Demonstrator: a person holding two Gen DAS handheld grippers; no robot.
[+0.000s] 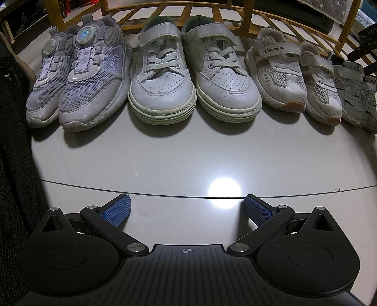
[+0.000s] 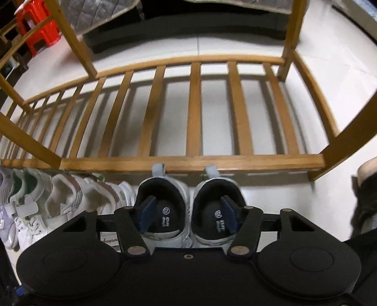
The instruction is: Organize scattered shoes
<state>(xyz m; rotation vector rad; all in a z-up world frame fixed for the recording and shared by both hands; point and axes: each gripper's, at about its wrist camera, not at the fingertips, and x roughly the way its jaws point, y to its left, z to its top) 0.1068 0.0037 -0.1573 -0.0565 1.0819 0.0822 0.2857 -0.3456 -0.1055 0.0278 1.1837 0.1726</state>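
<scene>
Right wrist: right gripper (image 2: 188,217) pinching grey pair (image 2: 189,200), left gripper (image 1: 187,209) spread over bare floor (image 1: 165,160).

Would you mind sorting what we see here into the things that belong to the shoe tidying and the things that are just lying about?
Part of the job:
- lilac dial-lace sneakers
- white leather pair
- white mesh strap pair
- grey pair, with one finger of the right gripper in each shoe
- left gripper, open
- wooden shoe rack

Just lying about:
- red plastic stool
- quilted cover
</scene>
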